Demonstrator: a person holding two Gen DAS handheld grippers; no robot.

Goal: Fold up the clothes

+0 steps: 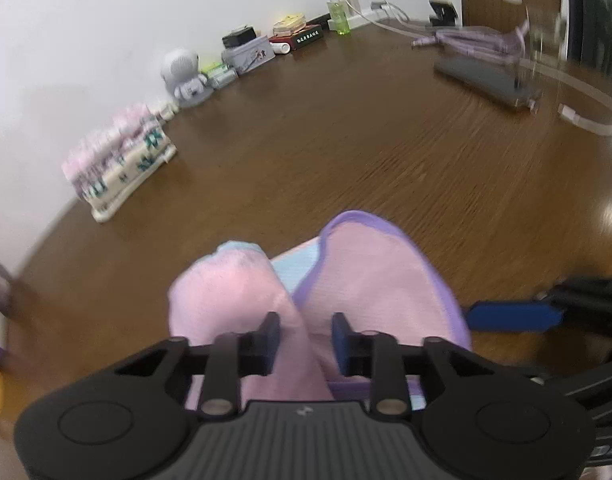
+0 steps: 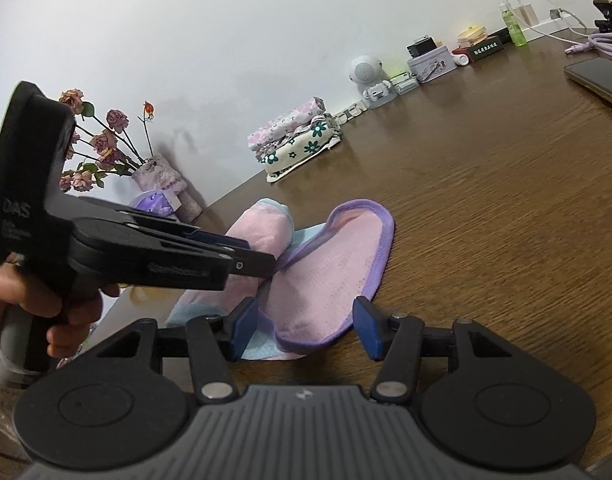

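A small pink garment (image 1: 365, 272) with purple trim and a pale blue lining lies bunched on the brown wooden table (image 1: 345, 140). My left gripper (image 1: 306, 336) is shut on a raised pink fold of it. From the right wrist view, the left gripper (image 2: 266, 268) comes in from the left with a hand (image 2: 66, 308) on its grip, its tips pinching the garment (image 2: 325, 272) near the purple edge. My right gripper (image 2: 304, 328) stands open, its blue pads on either side of the garment's near edge. One blue finger of the right gripper (image 1: 513, 314) shows at the right of the left wrist view.
A folded stack of floral clothes (image 2: 298, 144) sits by the wall. Along the wall stand a white robot-shaped speaker (image 2: 369, 76), a tin box (image 2: 429, 66) and a green bottle (image 2: 513, 24). A phone (image 2: 597, 80) and purple cables (image 2: 601, 48) lie far right, with a flower vase (image 2: 158, 176) on the left.
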